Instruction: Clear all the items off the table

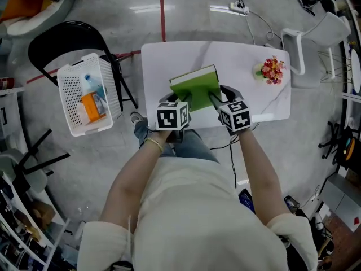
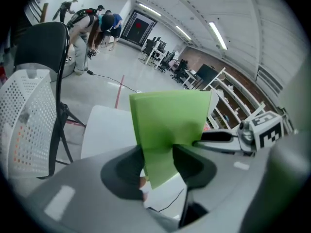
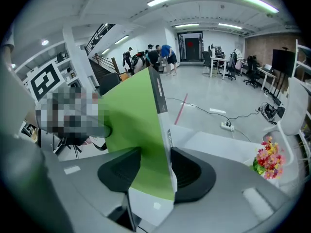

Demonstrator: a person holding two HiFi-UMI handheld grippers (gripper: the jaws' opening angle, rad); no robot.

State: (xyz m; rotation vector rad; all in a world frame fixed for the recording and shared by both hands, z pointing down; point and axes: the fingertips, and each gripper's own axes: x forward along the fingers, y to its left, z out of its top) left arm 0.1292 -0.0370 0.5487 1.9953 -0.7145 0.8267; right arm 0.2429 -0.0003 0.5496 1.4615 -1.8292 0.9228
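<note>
A green book (image 1: 196,85) hangs tilted above the near half of the white table (image 1: 163,61), held from both sides. My left gripper (image 1: 183,99) grips its near left corner; in the left gripper view the book (image 2: 170,120) stands between the two pads, which press on it, at my left gripper (image 2: 158,159). My right gripper (image 1: 217,99) is shut on the near right edge; the right gripper view shows the book (image 3: 136,125) clamped spine-up in my right gripper (image 3: 155,166). A small bunch of flowers (image 1: 272,70) lies at the table's far right.
A white perforated basket (image 1: 73,95) holding an orange packet and a bottle sits on a black folding chair (image 1: 62,41) left of the table. A white chair (image 1: 316,35) stands at the right, and a power strip (image 1: 238,8) with cables lies beyond. People stand far off in the hall.
</note>
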